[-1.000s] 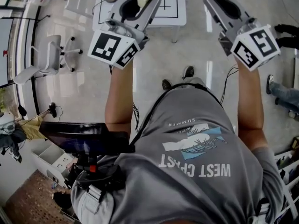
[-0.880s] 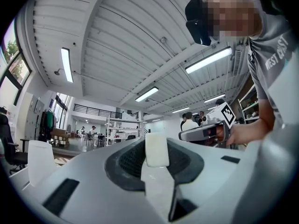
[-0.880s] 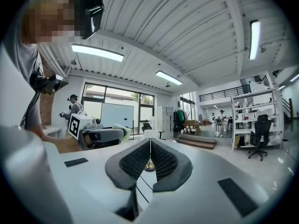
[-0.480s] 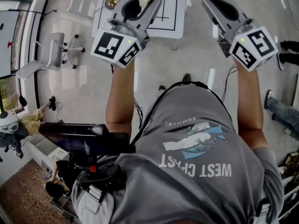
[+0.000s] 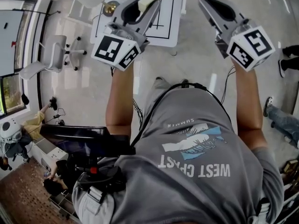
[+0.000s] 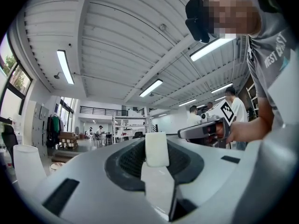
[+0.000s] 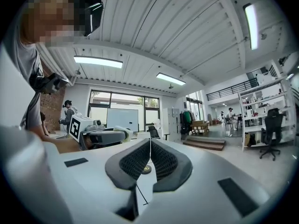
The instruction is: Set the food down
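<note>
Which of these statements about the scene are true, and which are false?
1. The left tool grips a pale cream rectangular block. True.
2. The right tool holds a second block. False: its jaws are together with nothing between them.
3. The pale cream rectangular block lies on the white table with black lines. False: it is between the left tool's jaws, off the table.
4. A white office chair stands at the left of the head view. True.
</note>
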`<state>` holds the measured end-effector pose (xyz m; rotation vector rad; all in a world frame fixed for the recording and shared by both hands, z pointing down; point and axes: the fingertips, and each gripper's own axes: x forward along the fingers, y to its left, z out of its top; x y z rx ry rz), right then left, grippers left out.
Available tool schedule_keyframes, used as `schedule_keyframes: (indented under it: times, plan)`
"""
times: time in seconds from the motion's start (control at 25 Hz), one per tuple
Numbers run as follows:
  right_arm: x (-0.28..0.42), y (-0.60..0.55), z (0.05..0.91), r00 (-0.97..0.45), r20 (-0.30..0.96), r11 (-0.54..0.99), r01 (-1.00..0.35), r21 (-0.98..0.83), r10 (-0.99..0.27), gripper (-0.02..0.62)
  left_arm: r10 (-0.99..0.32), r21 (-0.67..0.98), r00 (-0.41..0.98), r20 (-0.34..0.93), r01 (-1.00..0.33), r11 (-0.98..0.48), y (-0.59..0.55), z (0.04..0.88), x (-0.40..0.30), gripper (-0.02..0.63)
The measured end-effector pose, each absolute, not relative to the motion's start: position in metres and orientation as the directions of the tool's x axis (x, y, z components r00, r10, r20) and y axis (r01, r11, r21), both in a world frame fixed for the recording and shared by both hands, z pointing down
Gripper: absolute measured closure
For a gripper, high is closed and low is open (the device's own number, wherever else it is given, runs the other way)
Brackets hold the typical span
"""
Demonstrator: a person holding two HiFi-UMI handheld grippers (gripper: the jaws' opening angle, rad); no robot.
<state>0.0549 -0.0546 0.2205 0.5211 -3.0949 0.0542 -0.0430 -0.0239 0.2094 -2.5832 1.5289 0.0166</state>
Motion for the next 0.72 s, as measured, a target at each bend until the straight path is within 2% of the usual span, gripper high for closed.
schedule_keyframes:
  times: [0.16,0.72]
  plan:
    - [0.054,-0.067,0.237,-0.938,0.009,0.937,-0.347,-0.032,-0.347,0.586,-0.863,-0.12,0.498,-0.079,-0.865,-0.488,-0.037,0.222,-0.045,0.5]
    - [-0.003,-0.086,0.206,-0.913,0.096,0.917,-0.398,-0.005,-0.396,0.586,-0.843,-0.054,0.523,-0.125,-0.852,-0.521,-0.066,0.192,-0.109,0.5]
